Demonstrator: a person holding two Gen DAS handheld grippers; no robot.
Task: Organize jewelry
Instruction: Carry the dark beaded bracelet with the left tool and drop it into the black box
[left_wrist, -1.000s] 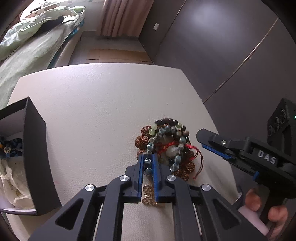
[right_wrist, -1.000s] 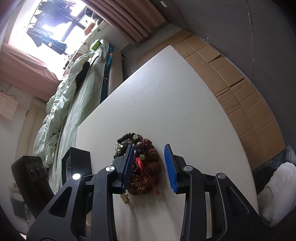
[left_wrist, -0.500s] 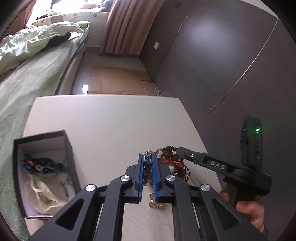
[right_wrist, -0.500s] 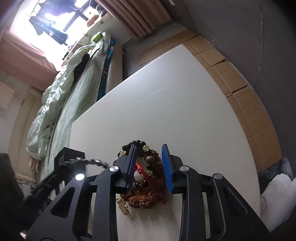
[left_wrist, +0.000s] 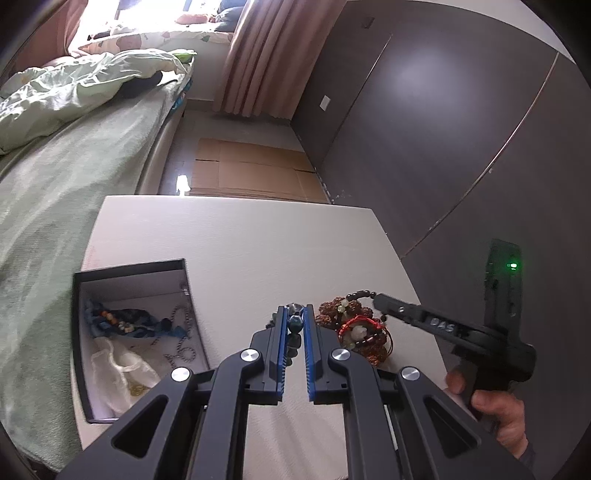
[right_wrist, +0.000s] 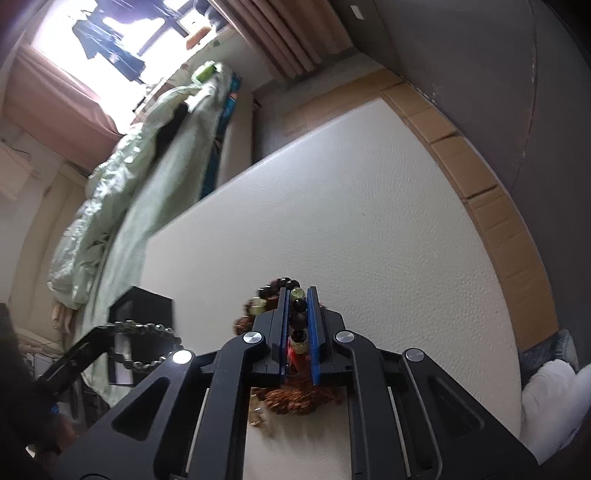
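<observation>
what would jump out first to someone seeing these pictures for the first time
The heap of bracelets on the white table draws the eye first, with the right gripper closing on a strand of dark beads there. Beside it, the left gripper is shut on a grey-green bead bracelet. To the left of that stands an open black box holding other jewelry.

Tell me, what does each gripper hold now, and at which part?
Left gripper: a grey-green bead bracelet, gripped on its beads. Right gripper, its jaws closing: a dark bead bracelet, beads between the pads.
</observation>
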